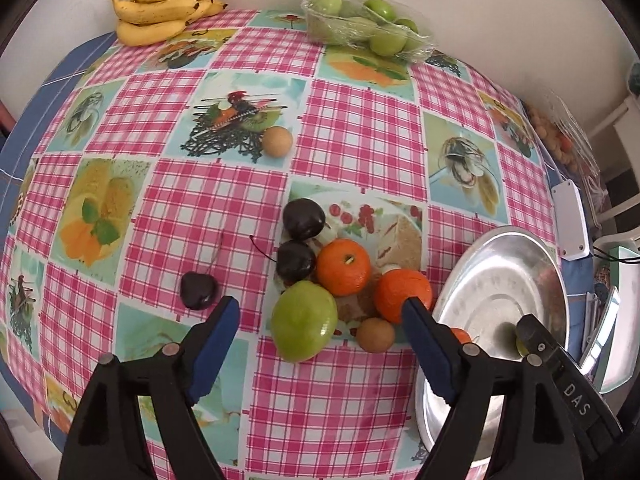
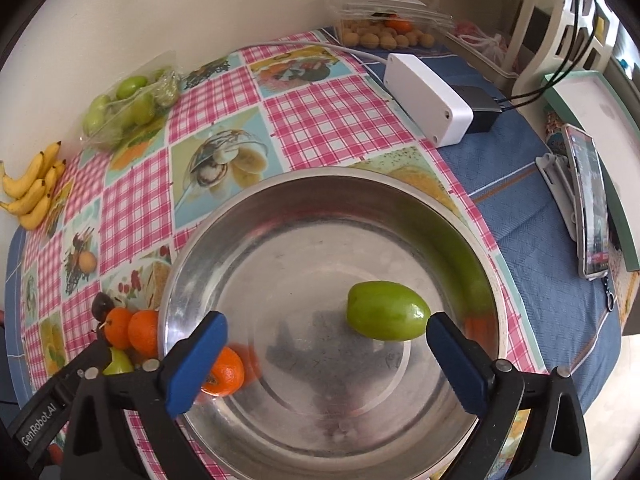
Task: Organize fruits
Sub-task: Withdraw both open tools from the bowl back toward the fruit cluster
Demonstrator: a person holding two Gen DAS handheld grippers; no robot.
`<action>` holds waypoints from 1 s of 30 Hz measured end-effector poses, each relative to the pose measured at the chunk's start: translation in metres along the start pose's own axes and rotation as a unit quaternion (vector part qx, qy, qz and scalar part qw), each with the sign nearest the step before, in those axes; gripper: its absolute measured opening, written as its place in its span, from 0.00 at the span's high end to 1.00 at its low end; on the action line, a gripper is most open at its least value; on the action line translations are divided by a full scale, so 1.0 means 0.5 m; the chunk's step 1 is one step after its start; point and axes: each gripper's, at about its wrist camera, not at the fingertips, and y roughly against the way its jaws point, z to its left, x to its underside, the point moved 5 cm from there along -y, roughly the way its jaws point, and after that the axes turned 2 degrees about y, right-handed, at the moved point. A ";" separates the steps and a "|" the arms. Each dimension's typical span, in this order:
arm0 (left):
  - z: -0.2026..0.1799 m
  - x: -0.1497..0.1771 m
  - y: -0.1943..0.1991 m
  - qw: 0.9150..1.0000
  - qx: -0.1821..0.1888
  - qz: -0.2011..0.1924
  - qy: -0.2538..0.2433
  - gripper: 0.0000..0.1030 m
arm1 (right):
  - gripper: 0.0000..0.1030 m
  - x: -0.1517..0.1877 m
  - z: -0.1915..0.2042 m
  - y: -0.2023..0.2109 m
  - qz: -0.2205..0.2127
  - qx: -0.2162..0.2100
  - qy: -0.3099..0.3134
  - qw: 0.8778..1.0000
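A steel bowl (image 2: pixel 304 216) holds a green fruit (image 2: pixel 386 311) and a small orange (image 2: pixel 225 372). My right gripper (image 2: pixel 326 328) is open and empty above the bowl, the green fruit just ahead of its right finger. In the left wrist view my left gripper (image 1: pixel 320 308) is open and empty over a pile on the checked cloth: a green fruit (image 1: pixel 304 326), two oranges (image 1: pixel 343 267) (image 1: pixel 400 292), two dark plums (image 1: pixel 303 219), a brown kiwi (image 1: pixel 375 334). A dark cherry (image 1: pixel 198 290) lies left of it. The bowl (image 1: pixel 520 248) sits to the right.
Bananas (image 1: pixel 168 4) and a wrapped tray of green fruits (image 1: pixel 360 20) stand at the far edge. A lone kiwi (image 1: pixel 277 141) lies mid-table. A white box (image 2: pixel 428 98), a walnut container (image 2: pixel 384 36) and a phone (image 2: pixel 592 208) lie right of the bowl.
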 end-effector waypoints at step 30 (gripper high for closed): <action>0.117 -0.055 0.056 0.995 -0.005 -0.099 0.032 0.04 | 0.00 0.012 0.111 0.022 -0.040 -0.106 0.056 0.992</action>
